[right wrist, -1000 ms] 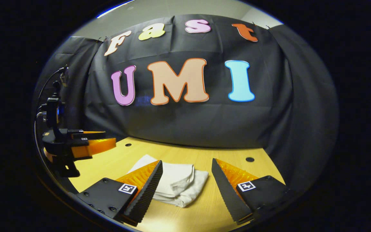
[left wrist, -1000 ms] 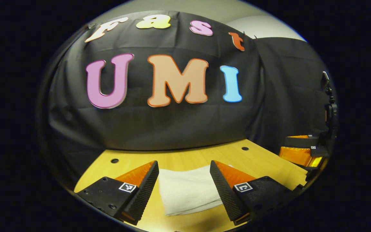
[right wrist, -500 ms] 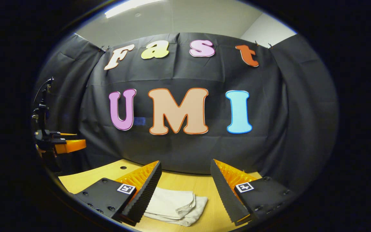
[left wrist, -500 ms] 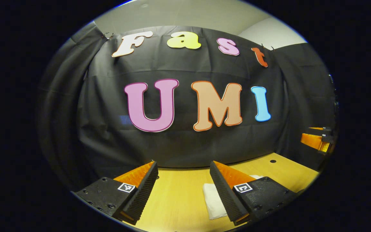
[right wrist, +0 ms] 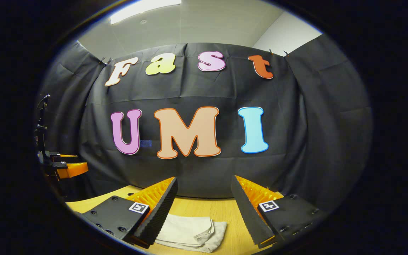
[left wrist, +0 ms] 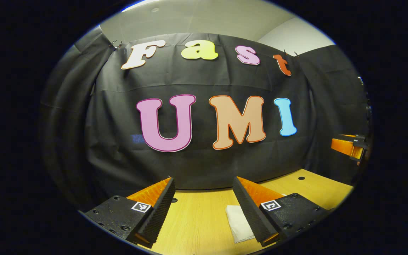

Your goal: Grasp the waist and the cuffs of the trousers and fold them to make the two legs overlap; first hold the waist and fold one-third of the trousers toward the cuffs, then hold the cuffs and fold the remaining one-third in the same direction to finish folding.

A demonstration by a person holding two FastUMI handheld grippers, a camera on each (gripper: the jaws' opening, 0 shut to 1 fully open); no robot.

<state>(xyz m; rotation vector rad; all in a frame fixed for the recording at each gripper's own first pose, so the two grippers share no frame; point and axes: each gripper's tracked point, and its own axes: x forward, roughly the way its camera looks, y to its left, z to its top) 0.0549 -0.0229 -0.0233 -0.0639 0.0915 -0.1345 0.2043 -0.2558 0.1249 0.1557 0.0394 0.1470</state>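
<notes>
Both grippers (left wrist: 204, 209) (right wrist: 204, 209) above folded trousers (right wrist: 190, 232).

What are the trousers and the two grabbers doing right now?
trousers: folded into a small, layered bundle, lying flat on the wooden table, held by nothing.
left gripper: jaws open and empty, raised above the table, the trousers lying beside and below its right finger.
right gripper: jaws open and empty, hovering above the folded trousers.

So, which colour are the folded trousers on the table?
The trousers are plain off-white, best seen in the right gripper view.
</notes>
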